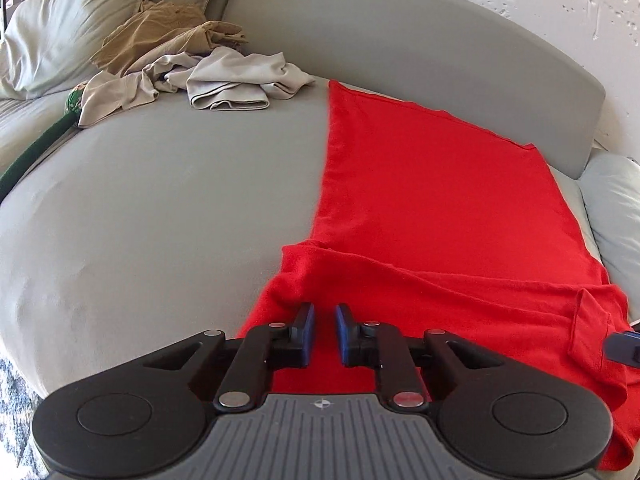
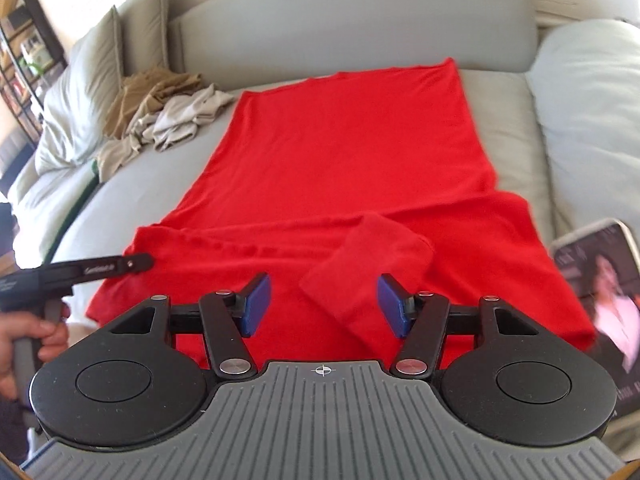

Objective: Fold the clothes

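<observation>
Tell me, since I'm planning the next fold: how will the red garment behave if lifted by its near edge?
Probably floppy: the red garment already bunches into soft ridges near the left gripper. Likely light, lying thin and flat on the sofa. Its sleeve may dangle loose.

The left gripper (image 1: 322, 322) is hovering low with its jaws nearly closed, perhaps empty; the right gripper (image 2: 323, 306) is gaping wide, and a hand (image 2: 28, 338) is gripping the left handle.
</observation>
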